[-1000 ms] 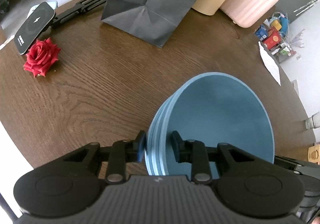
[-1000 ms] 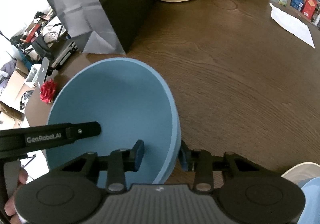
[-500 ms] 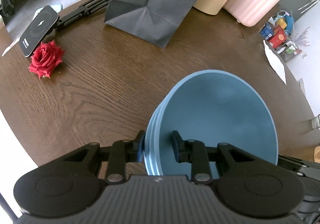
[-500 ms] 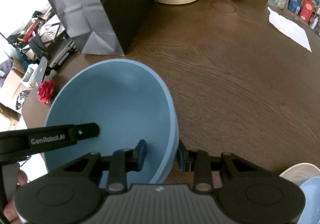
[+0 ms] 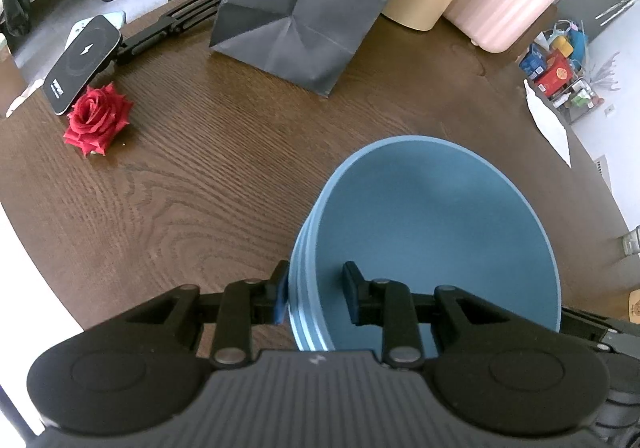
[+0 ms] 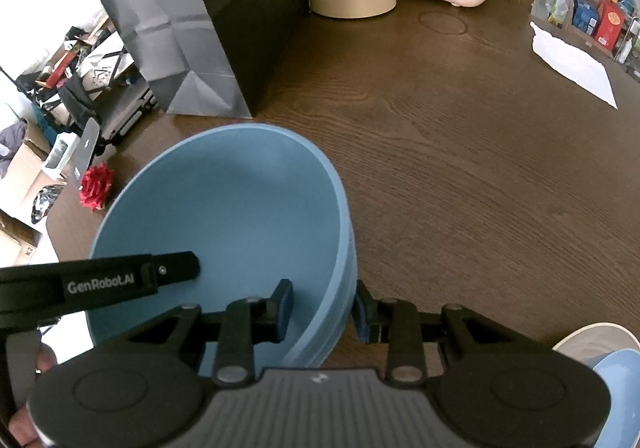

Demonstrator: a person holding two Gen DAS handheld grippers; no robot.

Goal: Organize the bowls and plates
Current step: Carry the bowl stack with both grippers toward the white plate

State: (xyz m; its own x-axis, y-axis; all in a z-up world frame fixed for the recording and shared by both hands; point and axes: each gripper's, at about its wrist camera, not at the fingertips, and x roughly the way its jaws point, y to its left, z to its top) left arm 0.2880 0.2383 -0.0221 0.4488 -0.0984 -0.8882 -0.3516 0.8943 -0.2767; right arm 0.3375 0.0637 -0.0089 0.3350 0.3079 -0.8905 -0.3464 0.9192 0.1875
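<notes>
Your left tool (image 5: 316, 294) and right tool (image 6: 322, 306) each clamp opposite rims of the stacked round blue plates (image 5: 432, 232) above the dark wooden surface (image 5: 192, 184).

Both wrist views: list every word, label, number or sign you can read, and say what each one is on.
"GenRobot.AI": white letters on the black arm of the left gripper, seen in the right wrist view.
Lightning-bolt sign inside a ring: on the black charging pad by the red rose.
Small white print at that pad's lower corner: too small to read.
"K2", doubtful: on a cardboard box on the floor.
Packages on the far shelf: print too blurred to read.
</notes>
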